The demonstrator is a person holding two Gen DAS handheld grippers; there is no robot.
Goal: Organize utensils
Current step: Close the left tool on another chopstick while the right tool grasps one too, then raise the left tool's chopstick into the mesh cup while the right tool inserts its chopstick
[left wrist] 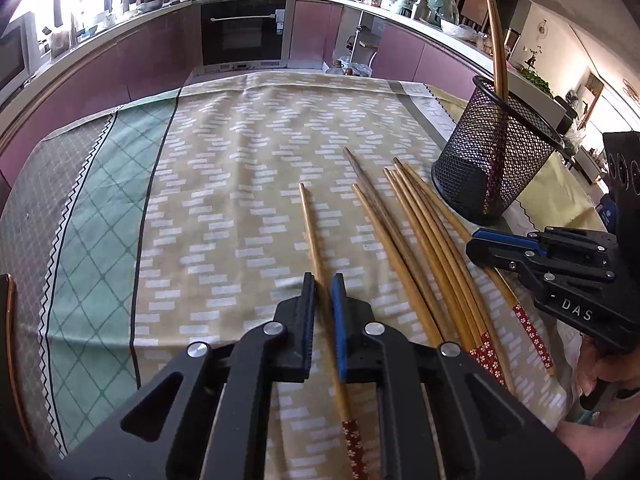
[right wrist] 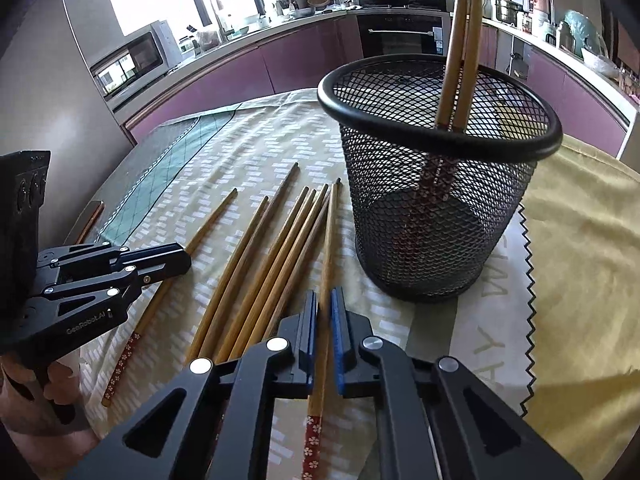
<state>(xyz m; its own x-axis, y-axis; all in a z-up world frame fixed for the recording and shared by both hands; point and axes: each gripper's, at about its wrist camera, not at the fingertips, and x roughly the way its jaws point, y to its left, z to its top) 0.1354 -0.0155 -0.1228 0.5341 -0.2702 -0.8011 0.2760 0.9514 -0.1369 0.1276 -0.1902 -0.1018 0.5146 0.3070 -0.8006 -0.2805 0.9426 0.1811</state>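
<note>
**Each gripper straddled its own chopstick, both lying lengthwise along the fingers**

The left gripper (left wrist: 323,280) stood over the lone chopstick (left wrist: 316,248), which lay apart on the tablecloth (left wrist: 224,168), to the left of the loose bundle (left wrist: 416,240); its long axis ran straight out along the fingers, patterned red end toward the person, plain tip away; the jaws were narrowed around the shaft, though whether they were clenched on it or just short of touching could not be told. The right gripper (right wrist: 324,300) bracketed the rightmost chopstick (right wrist: 329,248) of the bundle in the same lengthwise way, jaws nearly closed, contact likewise unclear. The mesh holder (right wrist: 440,220) stood just beside and ahead of the right gripper, two chopsticks already upright in it; the right hand was plainly the nearer to it, the left well apart from it across the bundle.
</note>
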